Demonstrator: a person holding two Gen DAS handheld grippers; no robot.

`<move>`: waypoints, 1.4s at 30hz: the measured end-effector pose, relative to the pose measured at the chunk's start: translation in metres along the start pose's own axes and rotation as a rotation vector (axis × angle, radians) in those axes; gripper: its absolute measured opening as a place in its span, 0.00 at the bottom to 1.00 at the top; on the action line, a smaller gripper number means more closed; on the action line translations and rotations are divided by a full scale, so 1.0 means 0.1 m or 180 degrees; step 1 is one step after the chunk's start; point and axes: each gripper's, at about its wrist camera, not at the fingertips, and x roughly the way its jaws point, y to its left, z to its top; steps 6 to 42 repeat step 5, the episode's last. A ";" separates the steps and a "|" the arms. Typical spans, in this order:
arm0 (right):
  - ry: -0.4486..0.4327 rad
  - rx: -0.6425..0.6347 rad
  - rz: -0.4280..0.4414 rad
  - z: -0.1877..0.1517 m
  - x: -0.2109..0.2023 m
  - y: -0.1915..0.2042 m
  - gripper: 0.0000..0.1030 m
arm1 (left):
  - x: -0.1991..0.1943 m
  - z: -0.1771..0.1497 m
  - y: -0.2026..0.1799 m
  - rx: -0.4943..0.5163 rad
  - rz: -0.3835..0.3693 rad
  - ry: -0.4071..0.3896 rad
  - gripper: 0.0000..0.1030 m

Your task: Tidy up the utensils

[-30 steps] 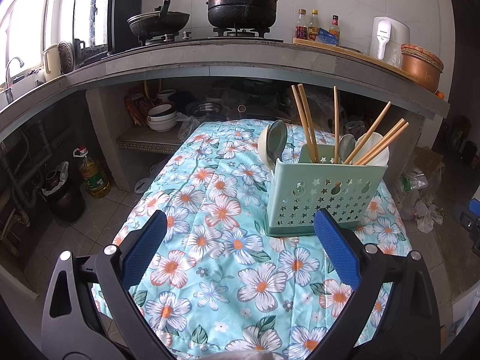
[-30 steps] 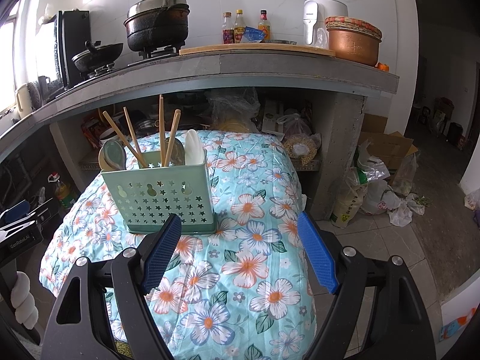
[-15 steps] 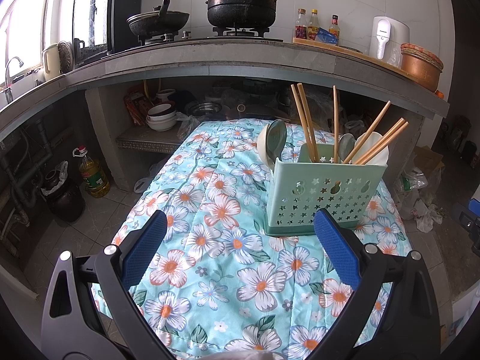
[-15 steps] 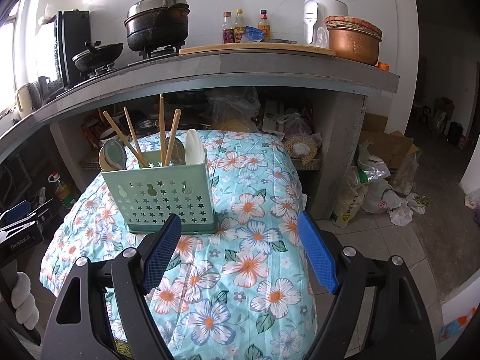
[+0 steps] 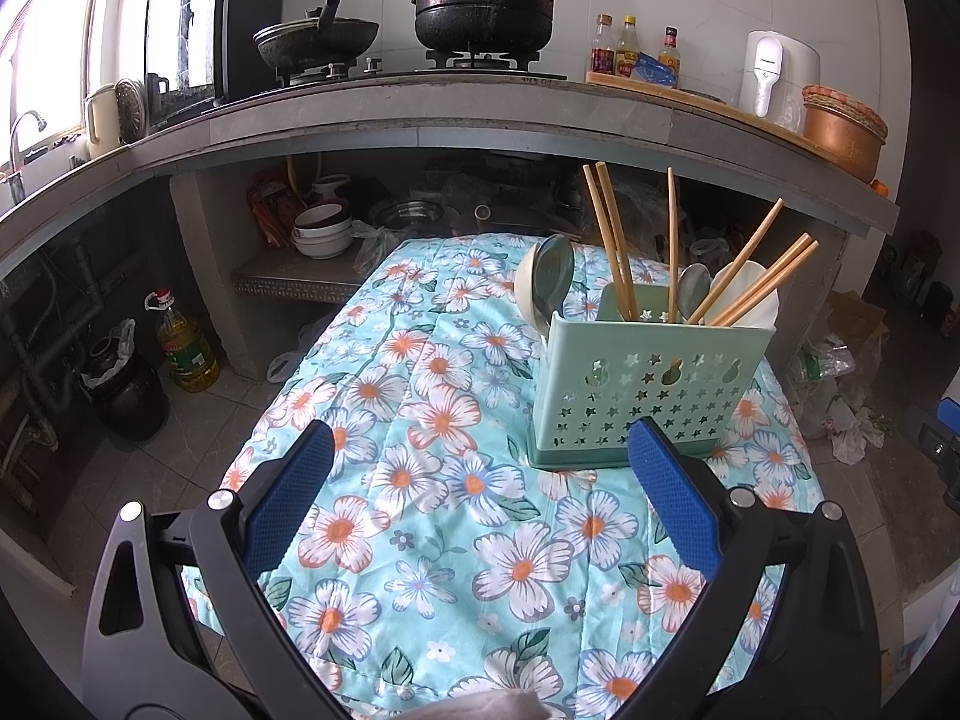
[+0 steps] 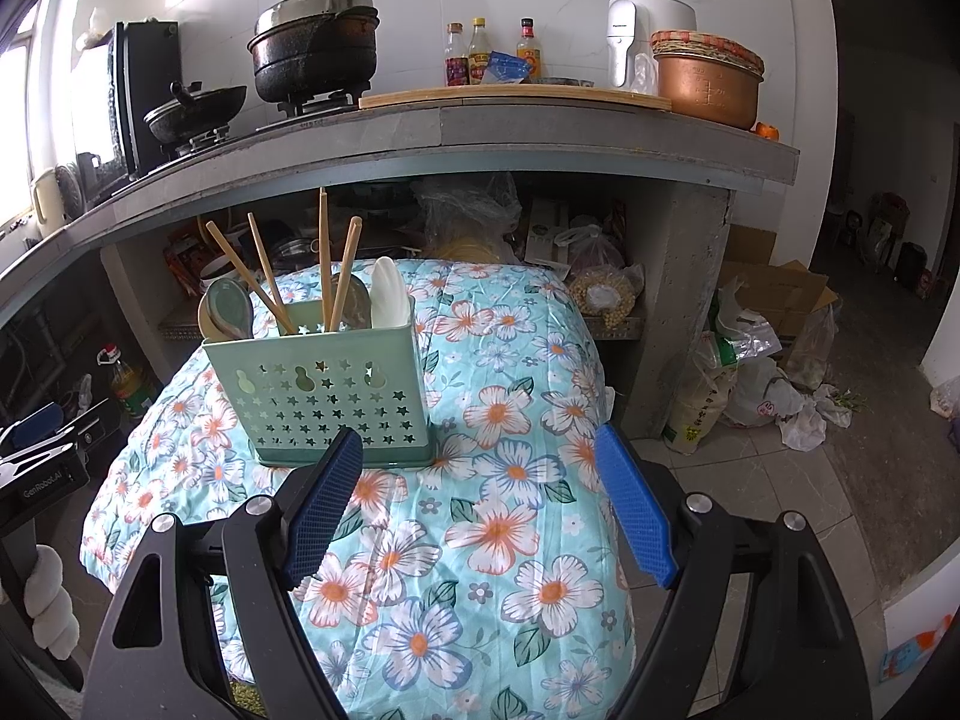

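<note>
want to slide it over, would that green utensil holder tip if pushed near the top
Probably yes. The green utensil holder is tall on a narrow base, and the chopsticks and spoons stick out above its rim, loading it high. It stands on a soft floral quilt, which may drag at the base. Pushing low looks safer.

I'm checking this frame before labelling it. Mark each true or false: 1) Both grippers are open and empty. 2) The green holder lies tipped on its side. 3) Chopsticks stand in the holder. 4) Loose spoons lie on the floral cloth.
1) True: the left gripper and right gripper hold nothing.
2) False: the green holder stands upright on the floral cloth.
3) True: chopsticks lean in it.
4) False: the spoons sit in the holder.
</note>
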 end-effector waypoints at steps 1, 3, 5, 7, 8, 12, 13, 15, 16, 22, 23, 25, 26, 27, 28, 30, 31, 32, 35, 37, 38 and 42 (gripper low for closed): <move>0.0001 0.0002 0.0003 0.00 0.00 -0.01 0.75 | 0.00 0.00 0.00 -0.0001 0.0000 -0.0001 0.92; 0.0001 0.0003 0.0000 0.00 0.00 0.00 0.75 | 0.00 0.00 0.00 -0.0003 -0.0003 0.0003 0.92; 0.0002 0.0003 0.0000 0.00 0.00 -0.01 0.75 | 0.01 0.01 0.00 -0.0001 -0.0002 0.0006 0.92; 0.0002 0.0003 0.0000 0.00 0.00 -0.01 0.75 | 0.01 0.01 0.00 -0.0001 -0.0002 0.0006 0.92; 0.0002 0.0003 0.0000 0.00 0.00 -0.01 0.75 | 0.01 0.01 0.00 -0.0001 -0.0002 0.0006 0.92; 0.0002 0.0003 0.0000 0.00 0.00 -0.01 0.75 | 0.01 0.01 0.00 -0.0001 -0.0002 0.0006 0.92; 0.0002 0.0003 0.0000 0.00 0.00 -0.01 0.75 | 0.01 0.01 0.00 -0.0001 -0.0002 0.0006 0.92; 0.0002 0.0003 0.0000 0.00 0.00 -0.01 0.75 | 0.01 0.01 0.00 -0.0001 -0.0002 0.0006 0.92; 0.0002 0.0003 0.0000 0.00 0.00 -0.01 0.75 | 0.01 0.01 0.00 -0.0001 -0.0002 0.0006 0.92; 0.0002 0.0003 0.0000 0.00 0.00 -0.01 0.75 | 0.01 0.01 0.00 -0.0001 -0.0002 0.0006 0.92; 0.0002 0.0003 0.0000 0.00 0.00 -0.01 0.75 | 0.01 0.01 0.00 -0.0001 -0.0002 0.0006 0.92; 0.0002 0.0003 0.0000 0.00 0.00 -0.01 0.75 | 0.01 0.01 0.00 -0.0001 -0.0002 0.0006 0.92; 0.0002 0.0003 0.0000 0.00 0.00 -0.01 0.75 | 0.01 0.01 0.00 -0.0001 -0.0002 0.0006 0.92; 0.0002 0.0003 0.0000 0.00 0.00 -0.01 0.75 | 0.01 0.01 0.00 -0.0001 -0.0002 0.0006 0.92; 0.0002 0.0003 0.0000 0.00 0.00 -0.01 0.75 | 0.01 0.01 0.00 -0.0001 -0.0002 0.0006 0.92; 0.0002 0.0003 0.0000 0.00 0.00 -0.01 0.75 | 0.01 0.01 0.00 -0.0001 -0.0002 0.0006 0.92; 0.0002 0.0003 0.0000 0.00 0.00 -0.01 0.75 | 0.01 0.01 0.00 -0.0001 -0.0002 0.0006 0.92; 0.0002 0.0003 0.0000 0.00 0.00 -0.01 0.75 | 0.01 0.01 0.00 -0.0001 -0.0002 0.0006 0.92; 0.0002 0.0003 0.0000 0.00 0.00 -0.01 0.75 | 0.01 0.01 0.00 -0.0001 -0.0002 0.0006 0.92; 0.0002 0.0003 0.0000 0.00 0.00 -0.01 0.75 | 0.01 0.01 0.00 -0.0001 -0.0002 0.0006 0.92; 0.0002 0.0003 0.0000 0.00 0.00 -0.01 0.75 | 0.01 0.01 0.00 -0.0001 -0.0002 0.0006 0.92; 0.0002 0.0003 0.0000 0.00 0.00 -0.01 0.75 | 0.01 0.01 0.00 -0.0001 -0.0002 0.0006 0.92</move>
